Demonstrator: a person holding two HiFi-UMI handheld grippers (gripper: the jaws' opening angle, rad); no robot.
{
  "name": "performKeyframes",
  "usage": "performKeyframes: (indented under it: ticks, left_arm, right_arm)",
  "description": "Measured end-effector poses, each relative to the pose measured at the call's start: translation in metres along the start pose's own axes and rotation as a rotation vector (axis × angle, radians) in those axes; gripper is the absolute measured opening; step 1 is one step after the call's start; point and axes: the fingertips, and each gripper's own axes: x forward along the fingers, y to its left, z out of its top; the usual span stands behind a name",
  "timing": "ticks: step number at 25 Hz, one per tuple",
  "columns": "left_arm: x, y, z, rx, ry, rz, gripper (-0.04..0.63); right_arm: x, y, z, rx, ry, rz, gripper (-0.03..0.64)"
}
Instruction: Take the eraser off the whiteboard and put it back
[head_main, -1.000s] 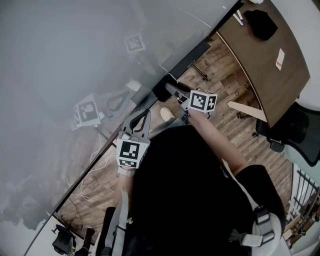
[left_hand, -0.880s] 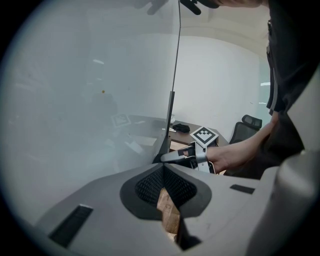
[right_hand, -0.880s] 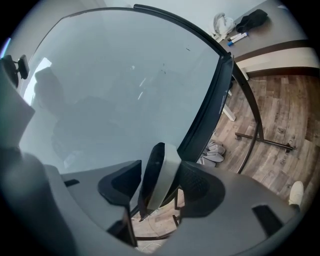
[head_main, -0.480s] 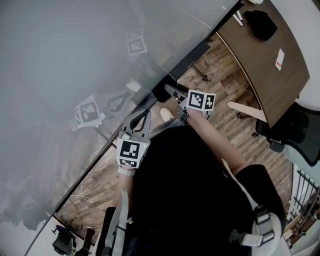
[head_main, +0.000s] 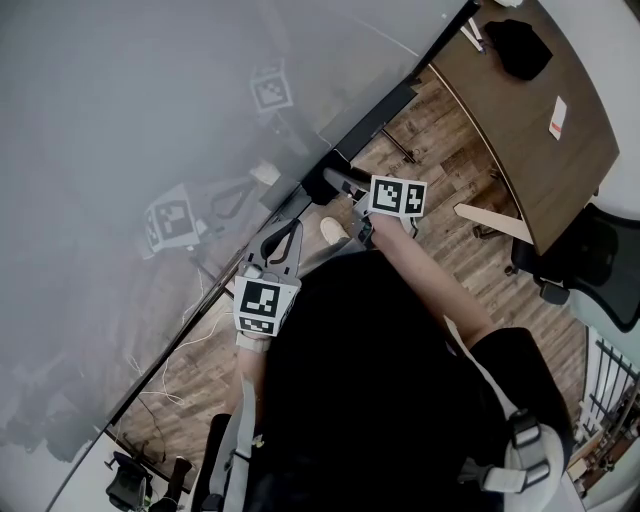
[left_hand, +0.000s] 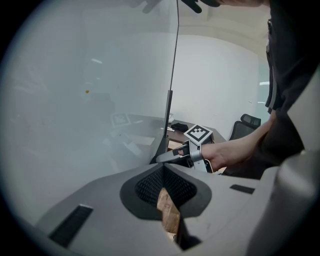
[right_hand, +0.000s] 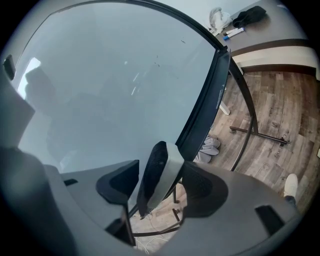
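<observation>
The eraser (right_hand: 169, 159), a white block with a black felt face, stands on edge between the jaws of my right gripper (right_hand: 162, 171), close to the glass whiteboard (right_hand: 110, 75). Its white back lies by the right jaw, and a gap shows between the felt and the left jaw. These jaws have just been opening, and the gripper is open. In the head view the right gripper (head_main: 335, 182) reaches to the whiteboard's (head_main: 150, 120) lower edge. My left gripper (head_main: 288, 222) hangs lower left of it, shut and empty. The left gripper view shows the right gripper (left_hand: 175, 155) ahead.
A brown desk (head_main: 540, 110) with a black item (head_main: 520, 45) stands at the upper right, with a black office chair (head_main: 600, 270) beside it. The board's dark frame and stand legs (head_main: 385, 110) run over the wood floor. White cables (head_main: 190, 330) lie below the board.
The right gripper's marker cube has shifted and tipped slightly toward the board. The left gripper has not moved.
</observation>
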Motion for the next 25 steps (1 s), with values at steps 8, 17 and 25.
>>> performKeyframes:
  ticks: [8,17,25]
  left_arm:
    - [0.0,-0.003,0.0,0.007,0.0,0.002,0.006]
    - [0.0,-0.005,0.002,0.01,0.0,0.007,0.006]
    - [0.0,-0.009,0.001,0.009,-0.002,0.009,0.006]
  right_arm:
    - [-0.002,-0.003,-0.003,0.0,0.031,-0.022,0.268]
    - [-0.005,-0.008,-0.01,0.007,0.089,-0.046,0.279]
    - [-0.008,-0.014,-0.012,0.045,0.066,-0.02,0.281]
